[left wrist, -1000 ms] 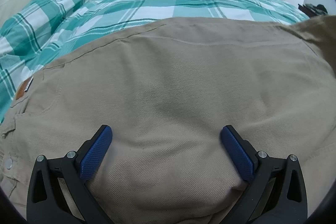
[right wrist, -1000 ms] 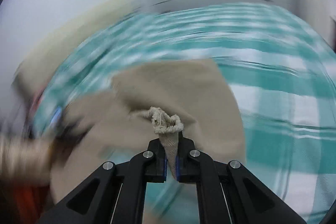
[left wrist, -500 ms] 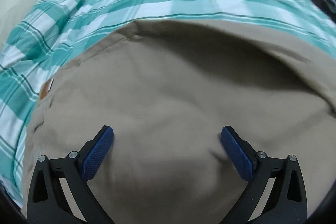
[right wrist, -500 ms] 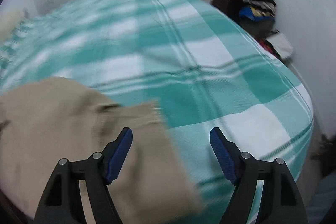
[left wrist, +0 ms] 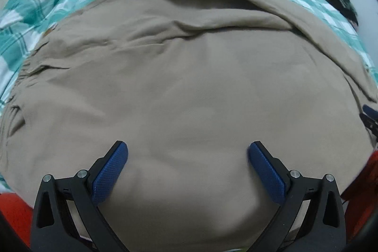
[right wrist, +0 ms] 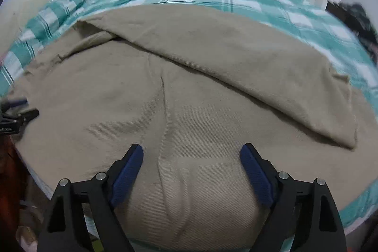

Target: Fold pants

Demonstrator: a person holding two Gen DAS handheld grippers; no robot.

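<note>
On the green plaid bed point(right wrist: 271, 6), tan pants point(right wrist: 189, 110) lie once-folded, leg flap at two o'clock; further folds remain. Left gripper point(left wrist: 187, 157) gapes empty; right gripper point(right wrist: 191, 158), jaws just opened, holds nothing.

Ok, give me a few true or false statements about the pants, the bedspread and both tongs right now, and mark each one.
1. The khaki pants lie on a green-and-white checked bedspread. True.
2. The right tongs pinch a pant cuff. False: they stand open and have just been opening, with flat fabric under them and nothing gripped.
3. One pant leg is folded over the rest of the pants. True.
4. The left tongs are shut. False: they are wide open over the fabric.
5. The bedspread is plain blue. False: it is checked teal and white.
</note>
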